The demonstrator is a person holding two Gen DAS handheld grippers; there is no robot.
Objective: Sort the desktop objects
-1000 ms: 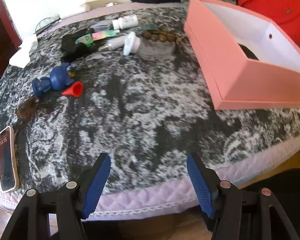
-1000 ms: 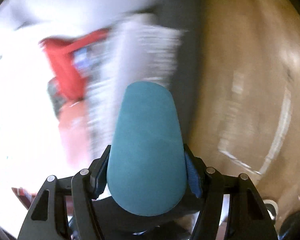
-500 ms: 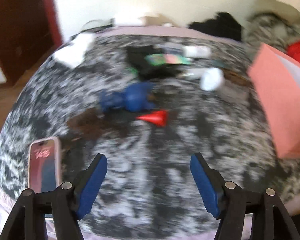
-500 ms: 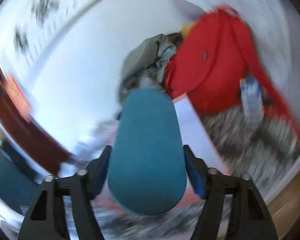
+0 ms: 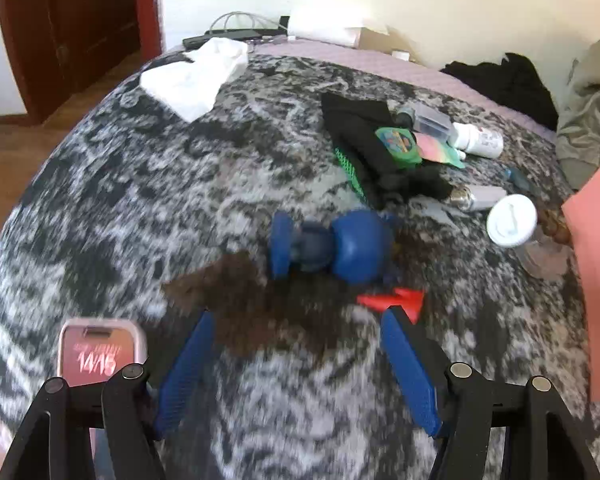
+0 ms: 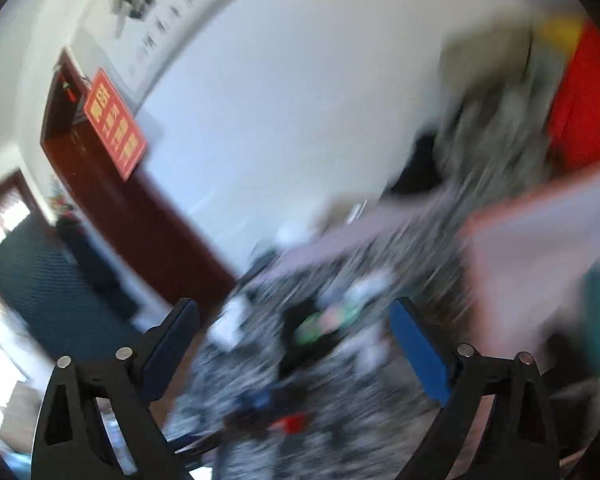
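Teal object gone from right gripper, fingers spread empty; left gripper spread near blue toy.

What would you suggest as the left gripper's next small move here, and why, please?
Probably ease the left gripper forward and slightly right to straddle the red cone. Its jaws are open and empty, the cone lies just beyond the right fingertip, and the blue toy figure sits a little farther. The right gripper is also open and empty, but its view is too blurred to guide a grasp.
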